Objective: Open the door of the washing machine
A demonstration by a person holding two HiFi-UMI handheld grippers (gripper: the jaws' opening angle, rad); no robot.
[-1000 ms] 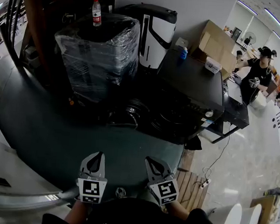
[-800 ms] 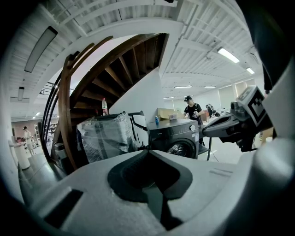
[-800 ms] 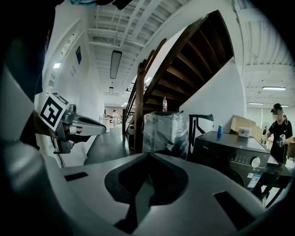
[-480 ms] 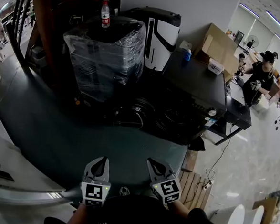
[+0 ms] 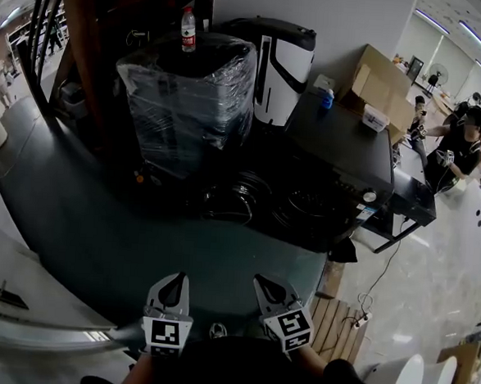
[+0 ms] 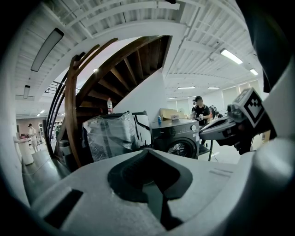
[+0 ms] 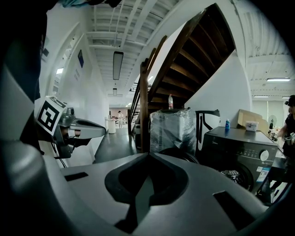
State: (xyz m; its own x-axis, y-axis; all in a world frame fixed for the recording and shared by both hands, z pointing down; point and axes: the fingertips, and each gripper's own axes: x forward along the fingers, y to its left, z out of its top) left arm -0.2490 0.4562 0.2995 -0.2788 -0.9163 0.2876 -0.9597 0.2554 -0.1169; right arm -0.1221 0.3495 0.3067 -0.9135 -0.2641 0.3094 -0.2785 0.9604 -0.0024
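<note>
The dark front-loading washing machine [image 5: 341, 157] stands ahead at the right, its round door [image 5: 309, 207] closed. It also shows in the left gripper view [image 6: 177, 138] and the right gripper view [image 7: 242, 150]. Both grippers are held low and close to the body, well short of the machine. My left gripper [image 5: 174, 278] is shut with nothing in it, its jaws meeting at the tip [image 6: 146, 152]. My right gripper [image 5: 265, 281] is shut and empty too [image 7: 148, 156]. Each gripper shows in the other's view: the right gripper [image 6: 230, 129], the left gripper [image 7: 69, 126].
A shrink-wrapped box [image 5: 190, 93] with a bottle [image 5: 189, 29] on top stands left of the machine, beside a white-and-black appliance [image 5: 284, 63]. A wooden staircase [image 5: 78, 44] rises at the left. A pallet [image 5: 336, 323] lies at the right; a person [image 5: 466, 137] stands beyond the cardboard box [image 5: 384, 70].
Both grippers and the head view have drifted a little toward the washing machine, which now sits slightly lower and further right in the picture. The jaws stayed shut.
</note>
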